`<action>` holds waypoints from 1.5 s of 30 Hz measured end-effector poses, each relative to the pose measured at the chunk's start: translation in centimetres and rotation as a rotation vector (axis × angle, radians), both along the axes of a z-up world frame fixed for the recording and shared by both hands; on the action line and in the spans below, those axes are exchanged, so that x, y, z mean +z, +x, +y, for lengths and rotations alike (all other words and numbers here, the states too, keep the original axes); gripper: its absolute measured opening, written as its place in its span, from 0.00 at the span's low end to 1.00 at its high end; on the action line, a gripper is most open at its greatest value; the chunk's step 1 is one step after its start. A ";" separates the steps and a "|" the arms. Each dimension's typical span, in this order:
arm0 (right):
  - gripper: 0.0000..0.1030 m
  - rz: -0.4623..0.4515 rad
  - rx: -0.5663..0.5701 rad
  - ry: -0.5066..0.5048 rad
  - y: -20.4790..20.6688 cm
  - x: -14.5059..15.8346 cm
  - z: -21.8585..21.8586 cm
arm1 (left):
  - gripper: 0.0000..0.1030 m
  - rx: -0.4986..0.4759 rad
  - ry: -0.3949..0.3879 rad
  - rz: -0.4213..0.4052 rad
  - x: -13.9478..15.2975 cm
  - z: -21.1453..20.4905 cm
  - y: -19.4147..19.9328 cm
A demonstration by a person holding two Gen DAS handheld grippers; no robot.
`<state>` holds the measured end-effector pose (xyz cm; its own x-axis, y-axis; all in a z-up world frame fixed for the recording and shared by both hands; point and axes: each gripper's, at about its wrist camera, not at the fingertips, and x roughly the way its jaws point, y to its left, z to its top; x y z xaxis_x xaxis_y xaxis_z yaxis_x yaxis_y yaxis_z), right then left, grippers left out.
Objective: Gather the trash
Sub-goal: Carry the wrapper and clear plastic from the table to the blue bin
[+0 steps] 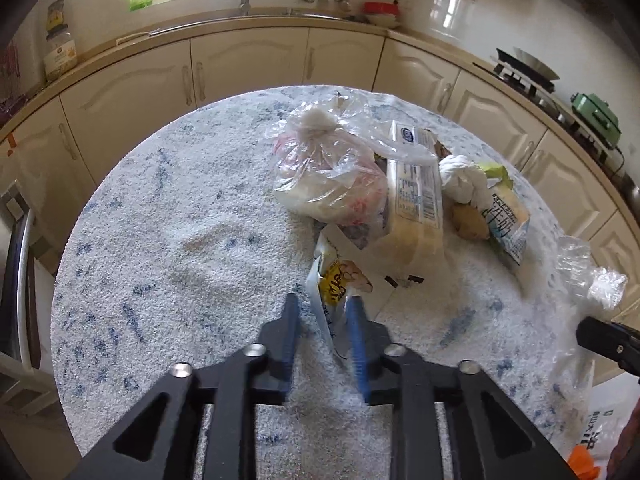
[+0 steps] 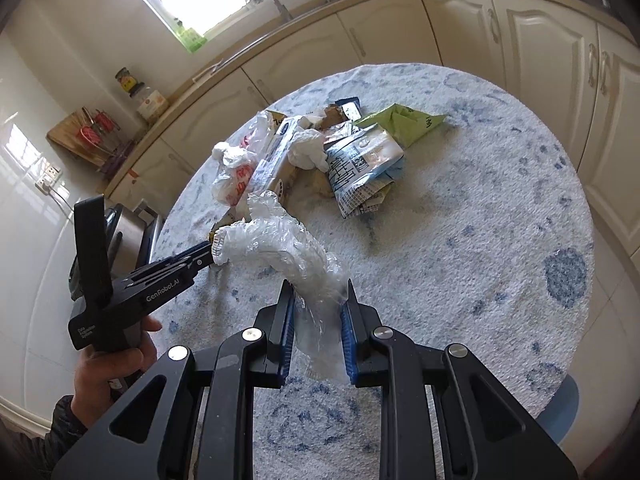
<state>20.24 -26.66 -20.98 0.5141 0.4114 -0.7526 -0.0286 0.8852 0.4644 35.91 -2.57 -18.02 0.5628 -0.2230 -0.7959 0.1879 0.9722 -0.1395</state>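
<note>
Trash in both grippers, above a round rug.
Right gripper [image 2: 319,304] fingers clamp a crumpled clear plastic bag [image 2: 280,240]; left gripper [image 1: 322,312] fingers pinch a yellow snack wrapper [image 1: 334,280], its lower end hidden. Beyond, one heaped trash pile [image 1: 400,184] on the rug [image 1: 180,220], items overlapping, uncountable.

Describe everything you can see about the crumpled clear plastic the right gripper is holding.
The crumpled clear plastic looks like thin, glossy film, whitish where it bunches. It forms a wrinkled rope rising from between the right gripper fingers, which pinch its lower end, then bends left above the rug. Its far end has a frilled edge, seemingly touching the left gripper tip. In the left wrist view it shows as translucent folds at right.
</note>
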 end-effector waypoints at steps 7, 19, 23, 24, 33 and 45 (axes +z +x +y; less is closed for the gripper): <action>0.20 0.008 -0.002 -0.006 0.2 -0.1 0.0 | 0.41 -0.018 0.047 -0.040 -0.6 -1.2 1.4; 0.20 -0.012 -0.028 -0.001 -0.8 0.8 -1.3 | 0.10 -0.060 -0.011 -0.055 0.9 -1.2 -1.9; 0.20 -0.029 -0.062 0.003 -1.8 1.7 -2.7 | 0.10 -0.090 -0.011 -0.102 3.0 -1.7 -4.6; 0.20 -0.035 -0.072 0.003 -2.1 2.0 -3.2 | 0.10 -0.098 -0.010 -0.117 3.6 -1.9 -5.1; 0.20 -0.079 -0.169 0.011 -5.4 4.0 -7.4 | 0.10 -0.182 -0.021 -0.242 9.2 -4.5 -10.0; 0.20 -0.103 -0.446 -0.036 -13.3 5.4 -17.3 | 0.10 -0.527 -0.075 -0.332 13.3 -17.1 -14.3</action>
